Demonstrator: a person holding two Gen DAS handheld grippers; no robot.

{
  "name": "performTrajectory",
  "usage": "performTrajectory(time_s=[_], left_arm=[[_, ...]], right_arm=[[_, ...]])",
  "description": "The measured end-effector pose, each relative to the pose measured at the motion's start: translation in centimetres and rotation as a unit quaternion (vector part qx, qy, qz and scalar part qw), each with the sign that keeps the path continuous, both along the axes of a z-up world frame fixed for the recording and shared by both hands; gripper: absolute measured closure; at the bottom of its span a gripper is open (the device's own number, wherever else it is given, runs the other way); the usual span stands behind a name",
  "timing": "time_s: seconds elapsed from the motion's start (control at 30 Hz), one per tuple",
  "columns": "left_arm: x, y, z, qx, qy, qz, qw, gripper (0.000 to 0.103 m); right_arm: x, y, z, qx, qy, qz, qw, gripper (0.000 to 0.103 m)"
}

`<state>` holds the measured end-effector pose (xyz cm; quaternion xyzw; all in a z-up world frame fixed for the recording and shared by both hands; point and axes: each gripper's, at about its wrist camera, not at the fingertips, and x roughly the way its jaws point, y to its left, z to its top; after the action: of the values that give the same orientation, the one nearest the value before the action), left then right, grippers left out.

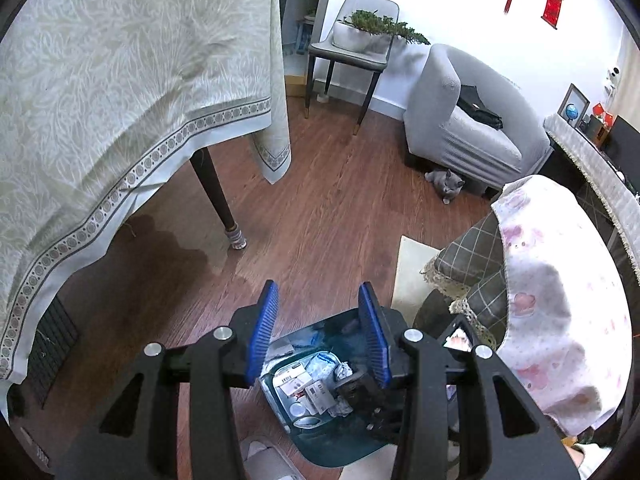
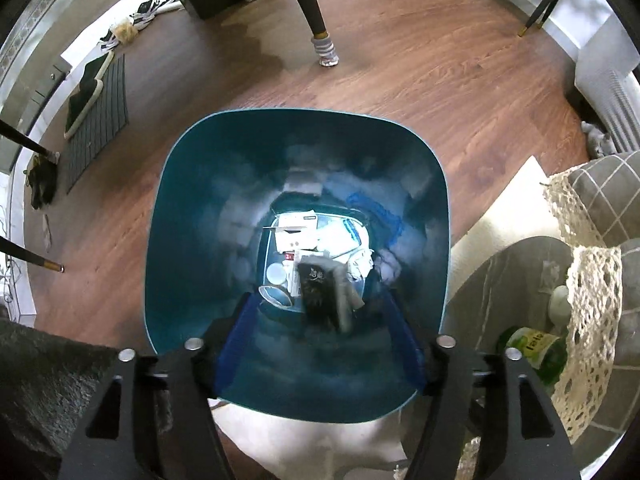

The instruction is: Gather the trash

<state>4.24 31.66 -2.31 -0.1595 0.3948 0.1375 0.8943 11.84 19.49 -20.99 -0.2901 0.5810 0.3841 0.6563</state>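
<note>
A: Where is your right gripper?

B: You have it pointing straight down into the teal bin, its 2 blue fingers spread wide. A dark box sits blurred between them, over the rubbish; neither pad presses on it, so your grip is released

A: And the trash already in there?

B: White cartons, crumpled paper and a round lid lie on the bottom of the bin

A: What about your left gripper?

B: You hold it above the same bin, tilted down toward the wooden floor. Its jaws stand part open with nothing between them. The right gripper's black body shows just under its right finger

A: Anything nearby?

B: A table with a pale cloth on your left, and a grey cat lies by the sofa, well apart from the bin
</note>
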Motion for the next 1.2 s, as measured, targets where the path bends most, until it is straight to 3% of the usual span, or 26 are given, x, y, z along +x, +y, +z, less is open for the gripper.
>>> performTrajectory(time_s=[0.2,0.4,0.6,0.67,0.73,0.8,0.93,1.1,1.2], left_arm=[[0.6,-1.1,1.3,0.013,-0.012,-0.007,0.9998,0.059],[1.0,-2.0,2.3,0.024,-0.019,-0.009,0.9995,0.057],[1.0,-3.4,3.6,0.057,-0.033,-0.015,0.9977,0.046],[1.0,-4.1,4.2,0.068,-0.046,-0.022,0.9964,0.041],[1.1,-4.9,4.8,0.075,-0.061,-0.027,0.9949,0.030],[1.3,-5.6,5.3,0.080,-0.077,-0.032,0.9933,0.021],[1.2,-6.9,5.8,0.089,-0.093,-0.031,0.9912,0.014],[-0.2,-8.0,6.6,0.076,-0.125,-0.017,0.9891,0.008],[-1.6,-9.3,6.8,0.092,-0.125,-0.014,0.9878,0.007]], right_arm=[[-0.1,-1.0,2.8,0.038,-0.014,-0.004,0.999,0.036],[-0.4,-2.8,8.9,0.114,-0.051,-0.010,0.992,0.037],[0.0,-5.7,14.8,0.175,-0.108,-0.025,0.978,0.037],[0.3,-7.1,16.7,0.194,-0.128,-0.040,0.972,0.037],[0.7,-9.0,18.7,0.208,-0.152,-0.059,0.964,0.037],[1.1,-10.9,20.1,0.218,-0.175,-0.078,0.957,0.030],[1.8,-15.3,21.8,0.227,-0.210,-0.124,0.943,0.018],[1.4,-22.1,23.5,0.237,-0.248,-0.188,0.920,0.010],[0.3,-25.5,24.4,0.234,-0.279,-0.217,0.906,0.007]])
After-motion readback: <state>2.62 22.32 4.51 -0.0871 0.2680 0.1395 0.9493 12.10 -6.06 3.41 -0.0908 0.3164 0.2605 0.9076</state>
